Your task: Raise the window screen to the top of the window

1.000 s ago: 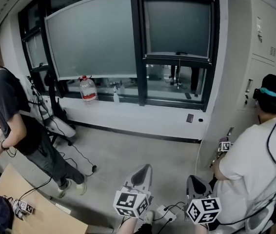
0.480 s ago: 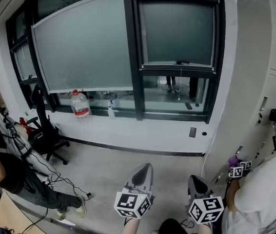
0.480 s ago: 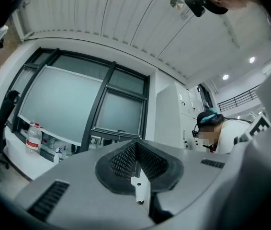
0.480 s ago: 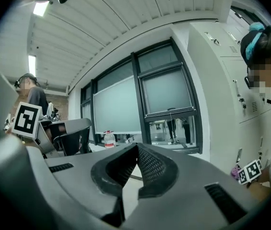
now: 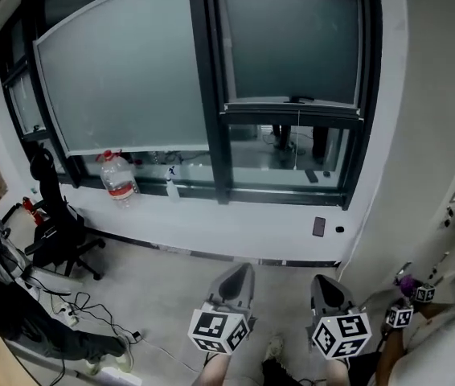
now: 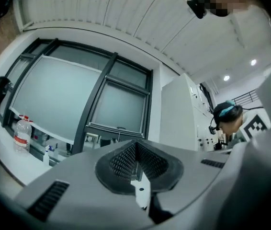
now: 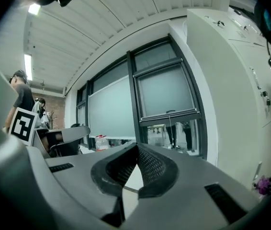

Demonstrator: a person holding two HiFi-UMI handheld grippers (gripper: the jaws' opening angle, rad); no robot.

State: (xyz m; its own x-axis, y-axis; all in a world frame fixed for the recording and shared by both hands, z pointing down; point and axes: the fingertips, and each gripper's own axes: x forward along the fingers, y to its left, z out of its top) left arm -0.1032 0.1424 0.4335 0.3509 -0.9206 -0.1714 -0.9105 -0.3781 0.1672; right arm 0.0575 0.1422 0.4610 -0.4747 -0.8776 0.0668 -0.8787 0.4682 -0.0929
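Grey window screen (image 5: 292, 43) sits in the far right pane and covers roughly its upper two thirds. Its bottom rail (image 5: 292, 109) is well short of the top, with clear glass open below it.

Change over the last second: the head view has closed in on the window. The pane now fills more of the frame, and the people at left and right have slid out to the edges. The rail is at the same height on the frame as before, so the screen hasn't been raised. My read: still on approach, lift not started.

Left hand-held gripper (image 5: 239, 273) and right hand-held gripper (image 5: 324, 284) are both low and near, well apart from the window sill (image 5: 235, 223) and from the rail.

In the left gripper view the left hand-held gripper (image 6: 135, 143) has its ribbed pads together at the tips with nothing between them. The right hand-held gripper (image 7: 136, 146) is the same in its own view: pads pressed together, empty.

Neither touches anything. They'd need to part before taking the rail.

Water bottle (image 5: 117, 179) is on the sill far left, out of the way.
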